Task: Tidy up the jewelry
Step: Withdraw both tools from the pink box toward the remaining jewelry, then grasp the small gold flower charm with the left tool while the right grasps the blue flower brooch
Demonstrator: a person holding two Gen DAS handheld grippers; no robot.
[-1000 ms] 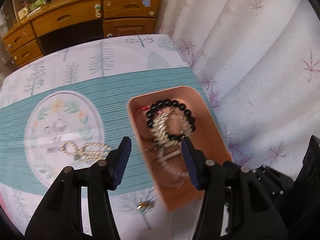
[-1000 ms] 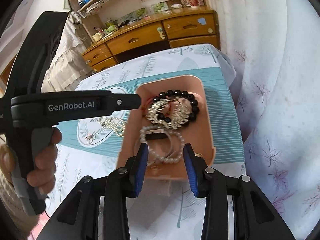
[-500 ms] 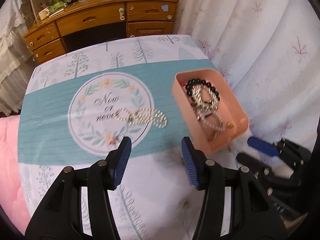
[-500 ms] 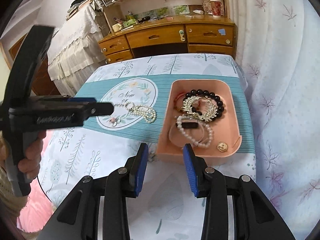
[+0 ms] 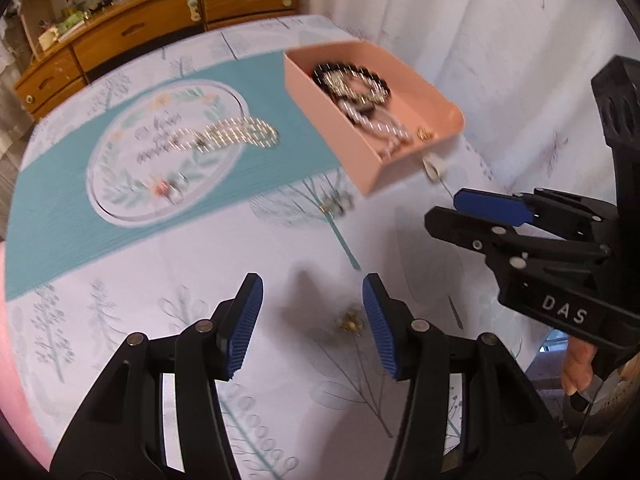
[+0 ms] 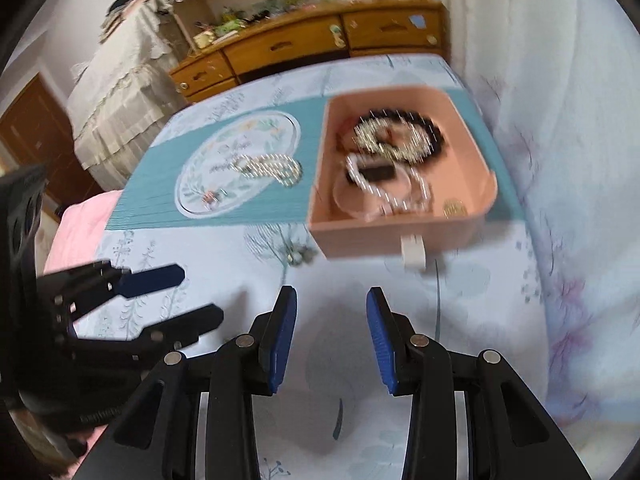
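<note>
Left wrist view: left gripper (image 5: 312, 324) hangs over the cloth-covered worktop (image 5: 224, 272), jaws parted about halfway with nothing between the pads.
Small gold piece: a tiny gold-coloured item (image 5: 351, 323) lies on the cloth just inside the left gripper's right-hand pad, apart from both pads; too blurred to name.
Right gripper: seen from the left wrist at the right edge (image 5: 472, 216), and in its own view (image 6: 332, 340) with jaws partly open and empty over bare cloth.
Pink tray: sits at the far right of the worktop (image 5: 332, 128), on the teal band and beside the curtain (image 5: 500, 60).
Tray contents: a dark bead bracelet (image 6: 434, 130), a glittering silver piece (image 6: 380, 140), a string of pearls (image 6: 384, 196) and a small gold round item (image 6: 454, 209), all heaped together and blurred.
Pearl necklace: lies outside the tray (image 5: 232, 134) on the round printed emblem (image 5: 120, 168), well apart from both grippers.
Other loose bits: a small reddish item (image 5: 164, 189) at the emblem's near edge; another small blurred piece (image 5: 338, 204) on the cloth near the tray's front corner.
White tag: sticks out from under the tray's near wall (image 6: 414, 251).
Background: wooden drawers (image 6: 304, 40) behind the worktop.
</note>
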